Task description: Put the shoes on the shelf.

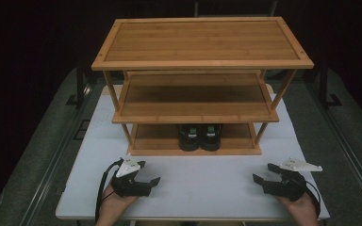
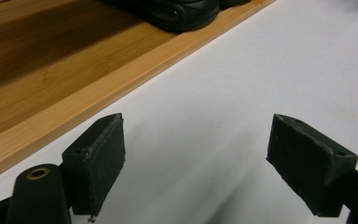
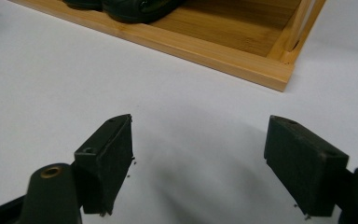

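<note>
A three-tier bamboo shoe rack [image 1: 198, 110] stands on the white table [image 1: 193, 188]. A pair of black shoes [image 1: 199, 136] sits on its bottom shelf, toes toward me; the toe of one black shoe [image 2: 177, 14] lies ahead of the left jaws, and black shoes [image 3: 130, 7] sit at the top of the right gripper view. My left gripper [image 1: 151, 173] rests near the front left of the table, open and empty. My right gripper [image 1: 263, 172] rests at the front right, jaws wide apart with nothing between them. In the gripper views the left gripper [image 2: 196, 163] and right gripper [image 3: 198, 163] stand over bare table.
The rack's top shelf [image 1: 202, 42] and middle shelf [image 1: 195, 101] hold nothing. The bottom shelf's front rail [image 2: 98, 93] and its right corner post [image 3: 298, 32] lie just ahead of the jaws. Dark floor surrounds the table.
</note>
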Tool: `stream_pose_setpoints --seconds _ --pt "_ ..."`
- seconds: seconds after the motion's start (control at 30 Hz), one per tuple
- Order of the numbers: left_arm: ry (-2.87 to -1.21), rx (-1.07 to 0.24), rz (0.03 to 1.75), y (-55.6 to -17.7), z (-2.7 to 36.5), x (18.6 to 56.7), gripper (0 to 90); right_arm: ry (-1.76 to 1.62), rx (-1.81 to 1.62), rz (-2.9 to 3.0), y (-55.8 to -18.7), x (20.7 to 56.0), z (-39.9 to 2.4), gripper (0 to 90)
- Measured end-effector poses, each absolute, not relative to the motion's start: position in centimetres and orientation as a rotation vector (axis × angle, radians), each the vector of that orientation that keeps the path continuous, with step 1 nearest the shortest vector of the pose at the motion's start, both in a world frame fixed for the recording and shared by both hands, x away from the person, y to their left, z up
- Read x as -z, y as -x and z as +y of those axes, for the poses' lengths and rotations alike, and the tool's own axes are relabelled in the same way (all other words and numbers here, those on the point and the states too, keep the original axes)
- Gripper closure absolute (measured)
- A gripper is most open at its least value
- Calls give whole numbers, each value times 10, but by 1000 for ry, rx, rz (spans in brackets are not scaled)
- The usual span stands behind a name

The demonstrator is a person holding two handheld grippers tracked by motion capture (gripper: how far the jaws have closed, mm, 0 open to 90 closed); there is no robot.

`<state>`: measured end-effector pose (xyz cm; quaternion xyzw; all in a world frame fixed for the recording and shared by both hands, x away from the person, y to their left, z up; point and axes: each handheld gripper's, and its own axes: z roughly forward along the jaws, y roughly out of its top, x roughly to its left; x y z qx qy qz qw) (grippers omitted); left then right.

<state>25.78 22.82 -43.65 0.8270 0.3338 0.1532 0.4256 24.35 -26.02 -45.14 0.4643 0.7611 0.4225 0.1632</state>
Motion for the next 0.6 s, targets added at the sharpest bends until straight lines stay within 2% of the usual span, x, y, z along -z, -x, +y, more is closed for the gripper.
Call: stream_pose_setpoints --seconds 0.6 --pt "-2016 -369 891 -248 240 436 147 -1327 -1295 2091 -225 450 -271 230"
